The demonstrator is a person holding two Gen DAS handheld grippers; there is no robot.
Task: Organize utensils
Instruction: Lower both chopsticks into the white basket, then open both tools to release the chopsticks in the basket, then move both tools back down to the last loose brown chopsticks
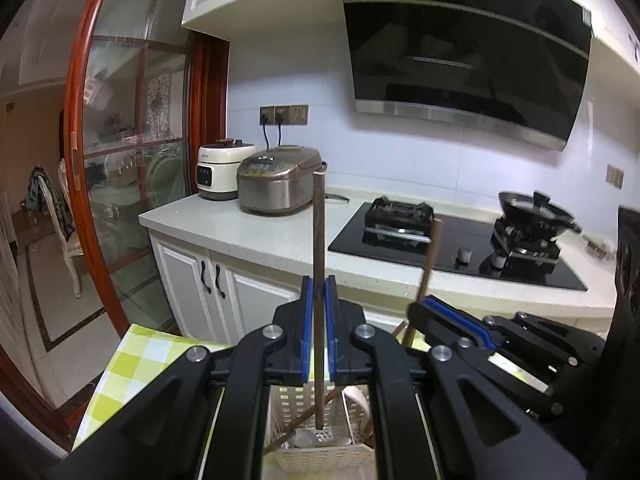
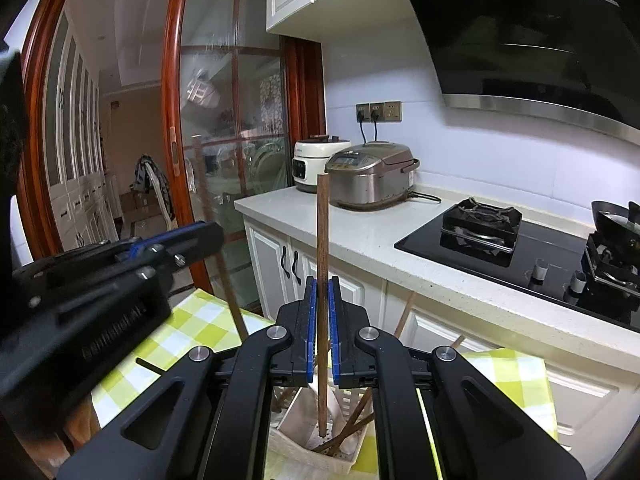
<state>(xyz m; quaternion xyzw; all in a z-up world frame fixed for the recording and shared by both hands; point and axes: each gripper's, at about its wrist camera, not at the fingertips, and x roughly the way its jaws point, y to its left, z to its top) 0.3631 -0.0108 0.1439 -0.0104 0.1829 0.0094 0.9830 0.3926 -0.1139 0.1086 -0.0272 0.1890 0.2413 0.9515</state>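
My left gripper is shut on a brown wooden chopstick held upright, its lower end inside a white perforated utensil basket. My right gripper is shut on a second brown chopstick, also upright, its lower tip in the same basket. Each gripper shows in the other's view: the right one with its chopstick, the left one with its chopstick. The basket holds more chopsticks and white spoons.
The basket stands on a yellow-green checked cloth. Behind are a white counter with two rice cookers, a black gas hob with a wok, a range hood above, and a red-framed glass door left.
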